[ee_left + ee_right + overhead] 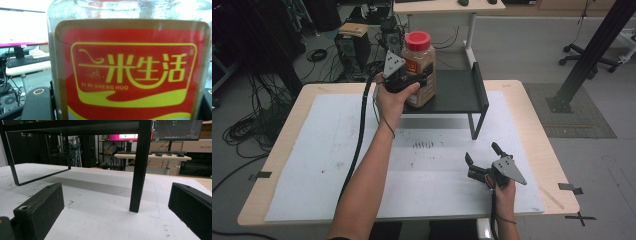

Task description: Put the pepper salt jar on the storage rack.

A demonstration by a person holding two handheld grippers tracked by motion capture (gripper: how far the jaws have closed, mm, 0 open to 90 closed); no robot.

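Note:
A clear jar [422, 60] with a red lid and a red-and-yellow label holds brownish contents. It stands upright at the left end of the black shelf [459, 92]. My left gripper [414, 80] reaches in from the front and is shut on the jar's lower body. In the left gripper view the jar's label [130, 72] spans the space between the left gripper's fingers [37, 105]. My right gripper [482, 154] rests low over the white mat at the front right, open, with nothing between its fingers [40, 207]. It faces the shelf's front leg [138, 170].
A white mat [337, 165] covers most of the wooden table [542, 150]. The black shelf stands on thin legs at the back middle. Behind the table are a white desk [437, 7], a computer case [352, 45] and floor cables. A black post [592, 50] rises at the right.

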